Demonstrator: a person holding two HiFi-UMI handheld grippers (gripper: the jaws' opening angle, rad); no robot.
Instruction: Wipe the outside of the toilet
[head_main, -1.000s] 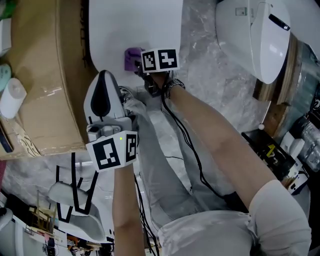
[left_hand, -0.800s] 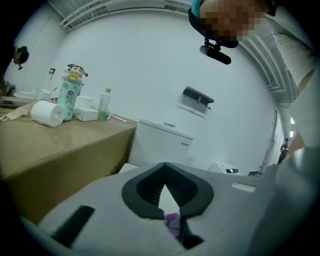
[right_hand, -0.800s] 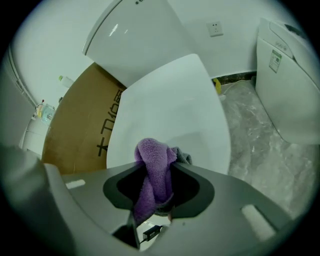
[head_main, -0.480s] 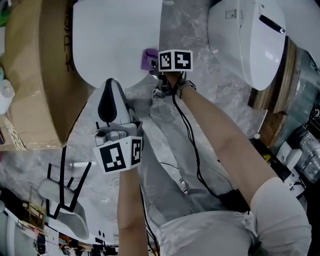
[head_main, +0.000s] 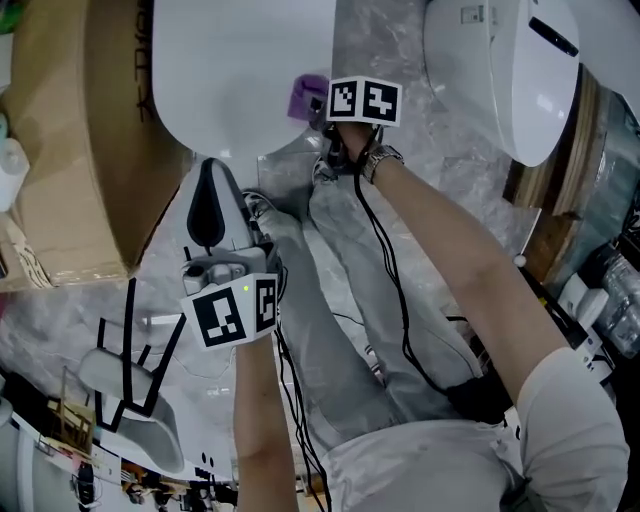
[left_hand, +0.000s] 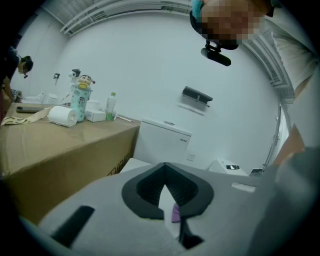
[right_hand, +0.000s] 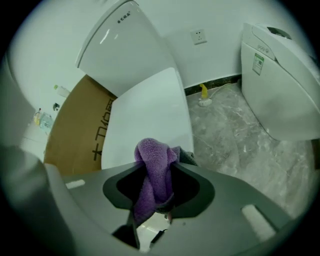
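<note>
The right tool (right_hand: 159, 167) pinches a bunched purple terry cloth (right_hand: 152, 160), its jaws partly spread around the wad. It holds the cloth at the near right edge of the closed lid of the white toilet (head_main: 240, 70). The left tool (left_hand: 164, 169) has its jaws pressed together on nothing and points at the toilet's front. A brown cardboard box (head_main: 70, 150) stands just beside the toilet's left. Grey marble floor (head_main: 400, 60) lies open between this toilet and a second white toilet (head_main: 500, 80). The right arm stretches forward; the left forearm is nearer the body.
</note>
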